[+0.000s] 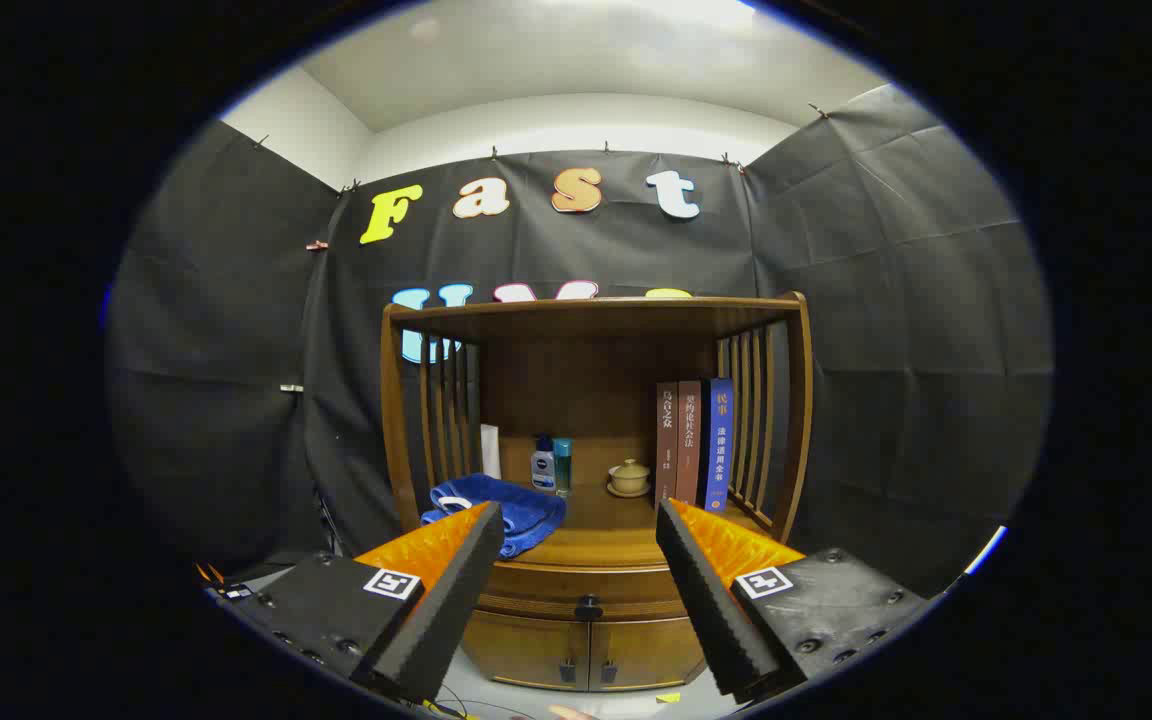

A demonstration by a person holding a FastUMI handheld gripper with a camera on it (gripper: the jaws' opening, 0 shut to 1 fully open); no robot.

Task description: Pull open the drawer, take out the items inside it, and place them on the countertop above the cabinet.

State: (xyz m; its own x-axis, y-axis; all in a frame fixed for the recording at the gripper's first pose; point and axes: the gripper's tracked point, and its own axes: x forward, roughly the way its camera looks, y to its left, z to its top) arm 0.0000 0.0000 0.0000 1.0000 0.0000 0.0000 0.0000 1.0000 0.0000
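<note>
Fingers of our gripper (576,560) stand spread wide apart with nothing between them, framing a wooden cabinet (591,470) that sits well beyond their tips. We judge this wide, level stance is an approach toward the drawer (581,582), which looks shut; its small dark knob (588,607) lies between the two fingers, lower than the tips. Whatever is inside the drawer is hidden from us. Below it are two small cupboard doors (586,655). Above the drawer is the countertop (601,510), where the items must end up. It is warm brown wood under a shelf roof with slatted sides, and it is already partly taken: a folded blue towel (506,510) rests near the left finger, two small bottles (552,465) and a lidded ceramic cup (629,477) stand at the back, and three upright books (696,442) lean against the right slats. Black cloth walls surround the booth beneath a pale ceiling.
</note>
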